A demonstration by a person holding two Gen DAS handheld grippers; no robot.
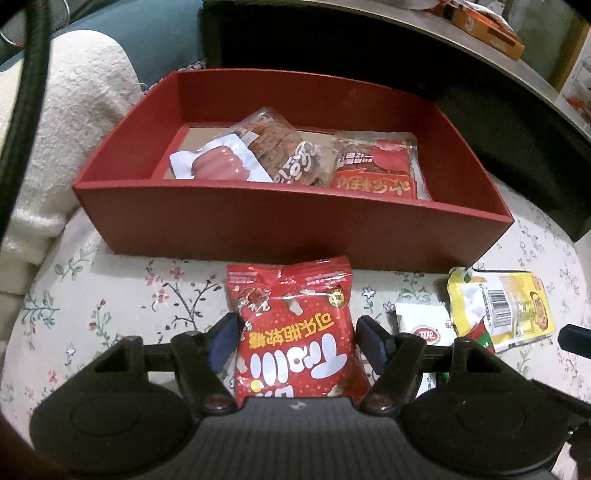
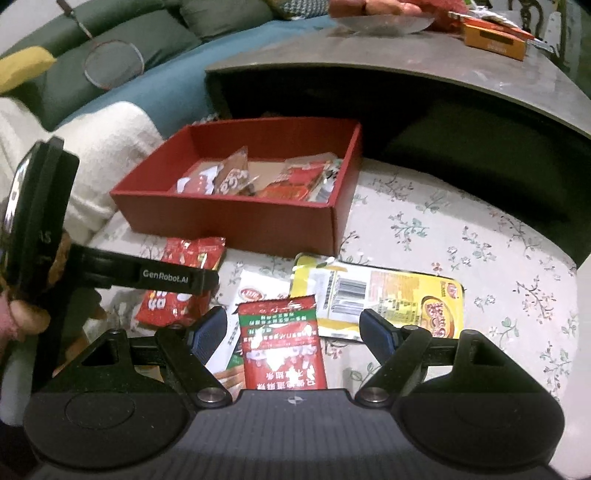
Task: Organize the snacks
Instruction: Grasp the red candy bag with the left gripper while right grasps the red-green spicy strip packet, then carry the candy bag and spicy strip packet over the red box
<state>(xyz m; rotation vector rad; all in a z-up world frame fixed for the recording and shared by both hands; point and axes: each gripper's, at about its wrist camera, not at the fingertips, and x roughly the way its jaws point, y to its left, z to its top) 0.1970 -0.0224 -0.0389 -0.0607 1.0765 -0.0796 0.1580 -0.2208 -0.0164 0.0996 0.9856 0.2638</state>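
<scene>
Your left hand-held gripper (image 1: 295,338) is straddling the red candy bag (image 1: 295,328), jaws spread, pads beside its edges; whether they are touching it is unclear. The bag is lying on the floral cloth (image 1: 110,306), just near of the red box (image 1: 280,229). Your right hand-held gripper (image 2: 293,332) is hanging open over a red-green packet (image 2: 282,343), with the yellow packet (image 2: 380,295) to its right.

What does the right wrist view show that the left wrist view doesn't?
Right wrist only: a badminton racket on the green sofa, a glass bowl on the grey table, and the left tongs' black body from the side.

Left wrist only: the pink sausage pack clearly visible in the box, and the left tongs open around the red candy bag.

Both: the red cardboard box, the yellow flat packet and the floral cloth. The right tongs are open over a small red sachet.
</scene>
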